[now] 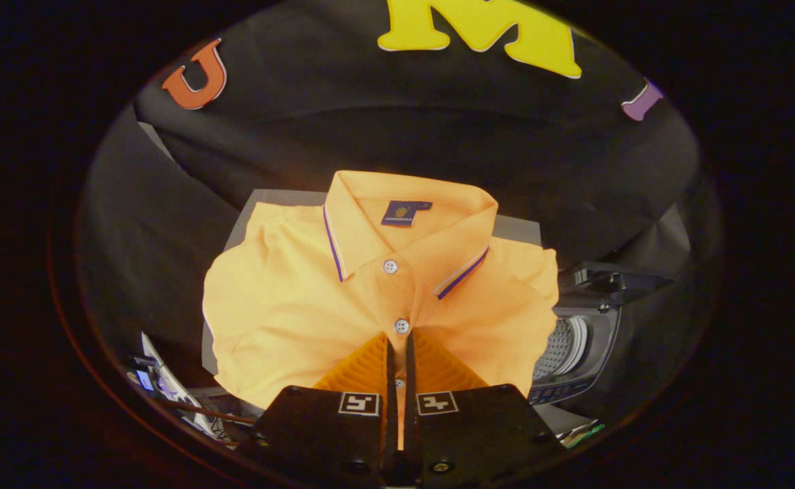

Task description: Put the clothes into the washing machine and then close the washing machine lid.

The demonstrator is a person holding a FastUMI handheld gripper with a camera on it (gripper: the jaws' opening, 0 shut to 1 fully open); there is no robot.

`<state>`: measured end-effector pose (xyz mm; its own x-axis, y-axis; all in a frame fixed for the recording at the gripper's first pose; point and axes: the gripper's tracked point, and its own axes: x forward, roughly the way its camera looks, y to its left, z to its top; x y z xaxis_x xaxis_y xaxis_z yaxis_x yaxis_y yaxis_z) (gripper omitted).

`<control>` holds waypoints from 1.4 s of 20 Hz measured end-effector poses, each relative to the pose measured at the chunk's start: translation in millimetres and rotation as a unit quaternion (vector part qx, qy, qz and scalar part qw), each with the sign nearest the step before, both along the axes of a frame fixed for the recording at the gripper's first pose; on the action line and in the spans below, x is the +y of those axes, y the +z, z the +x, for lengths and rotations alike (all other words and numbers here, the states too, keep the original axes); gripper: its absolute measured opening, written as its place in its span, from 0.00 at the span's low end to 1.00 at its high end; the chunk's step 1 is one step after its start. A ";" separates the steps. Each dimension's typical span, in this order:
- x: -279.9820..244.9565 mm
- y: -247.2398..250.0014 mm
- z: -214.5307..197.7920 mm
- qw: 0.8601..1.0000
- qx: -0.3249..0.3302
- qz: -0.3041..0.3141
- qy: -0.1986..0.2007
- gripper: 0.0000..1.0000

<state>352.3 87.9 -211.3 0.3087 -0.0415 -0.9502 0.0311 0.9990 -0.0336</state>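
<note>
Now, gripper [400,343] jaws clenched on orange polo shirt [302,305], washing machine [577,346] lid open beside it.

Grey table [516,229] beneath a folded orange polo shirt [288,299], lying flat.

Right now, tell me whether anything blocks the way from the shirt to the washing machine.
Nothing visible does. The gripper is shut on the orange shirt at its button placket, holding it lifted. The washing machine sits to the right beyond the shirt, its lid raised and the drum open, with nothing seen between them.
</note>
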 end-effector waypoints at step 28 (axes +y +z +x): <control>-5.7 37.5 20.4 0.985 -0.104 0.050 -0.124 0.07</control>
